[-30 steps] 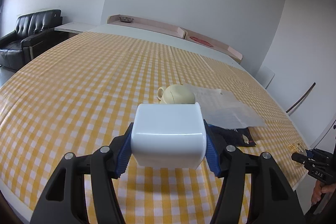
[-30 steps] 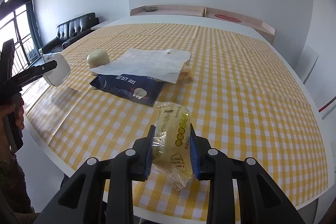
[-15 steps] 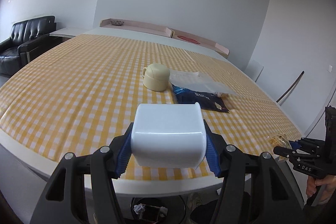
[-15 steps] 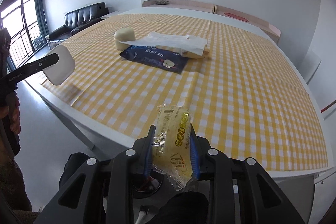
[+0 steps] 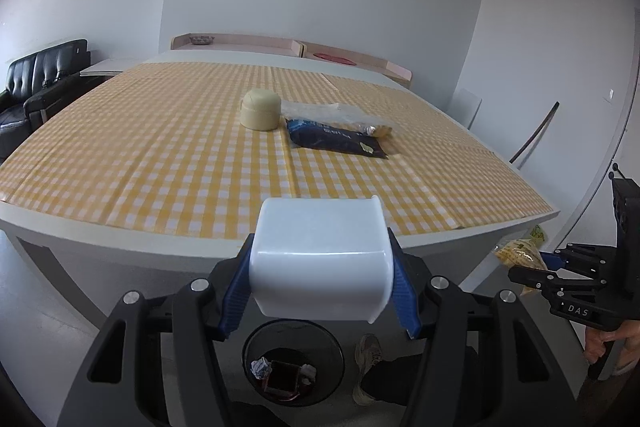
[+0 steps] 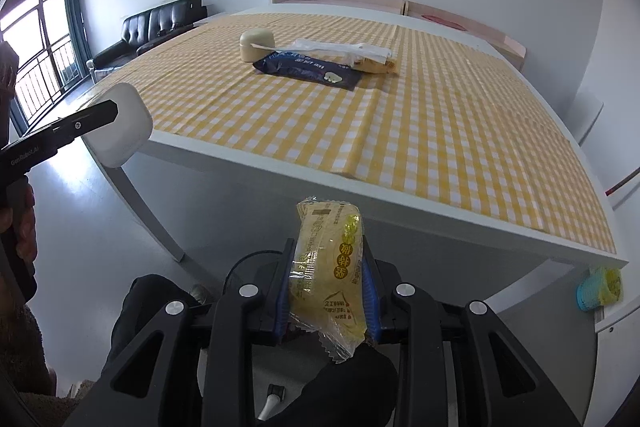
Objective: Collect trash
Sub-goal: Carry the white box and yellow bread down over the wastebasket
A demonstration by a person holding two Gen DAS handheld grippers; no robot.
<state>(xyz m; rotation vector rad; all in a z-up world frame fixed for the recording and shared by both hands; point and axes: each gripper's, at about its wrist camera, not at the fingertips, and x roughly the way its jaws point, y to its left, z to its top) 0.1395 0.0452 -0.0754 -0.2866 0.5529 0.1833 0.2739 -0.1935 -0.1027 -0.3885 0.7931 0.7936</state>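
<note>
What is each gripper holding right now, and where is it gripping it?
Left gripper clamps the white plastic cup across its side walls. Right gripper pinches the yellow snack packet at its two long edges.

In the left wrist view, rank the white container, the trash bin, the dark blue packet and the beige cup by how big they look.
1. white container, inflated by nearness to the camera
2. dark blue packet and trash bin, too alike to rank
3. beige cup

One white tub (image 5: 320, 259), one cream cup (image 5: 259, 109), two snack packets (image 6: 329, 277) (image 5: 334, 138)
</note>
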